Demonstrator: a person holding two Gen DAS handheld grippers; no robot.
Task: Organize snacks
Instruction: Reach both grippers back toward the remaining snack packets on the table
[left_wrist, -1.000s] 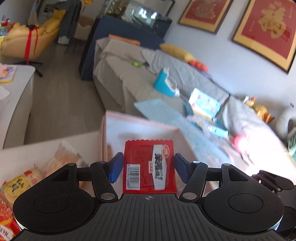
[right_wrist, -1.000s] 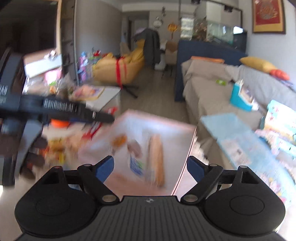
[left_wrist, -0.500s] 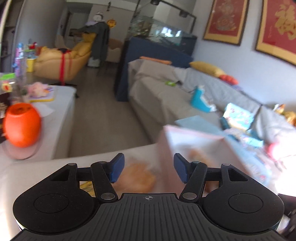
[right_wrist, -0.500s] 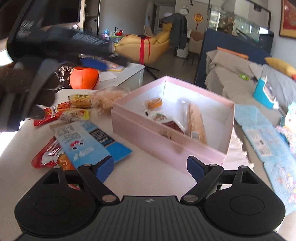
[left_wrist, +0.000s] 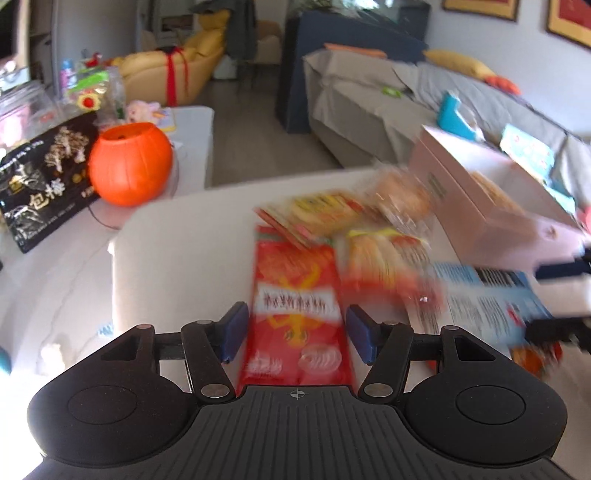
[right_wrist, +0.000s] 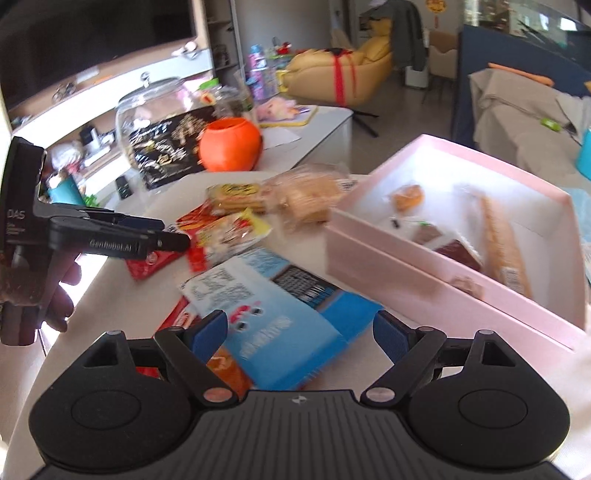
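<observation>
My left gripper (left_wrist: 295, 332) is open above a long red snack packet (left_wrist: 297, 302) that lies on the white table; it also shows in the right wrist view (right_wrist: 162, 236). My right gripper (right_wrist: 299, 332) is open and empty above a blue snack packet (right_wrist: 280, 317), also seen in the left wrist view (left_wrist: 484, 299). A pink box (right_wrist: 417, 273) at the right holds several snacks, among them a long biscuit pack (right_wrist: 498, 240) and a small dark red packet (right_wrist: 458, 251). Yellow and clear wrapped snacks (right_wrist: 273, 199) lie left of the box.
An orange pumpkin bucket (right_wrist: 231, 146), a black printed bag (right_wrist: 166, 147) and a glass jar (right_wrist: 147, 107) stand on a second table behind. A grey sofa (left_wrist: 369, 107) with blue items lies beyond the box. The table edge (left_wrist: 114, 258) runs at the left.
My left gripper let go of the small red packet over the box and swung left to the long red packet. My right gripper moved left and down over the blue packet.
</observation>
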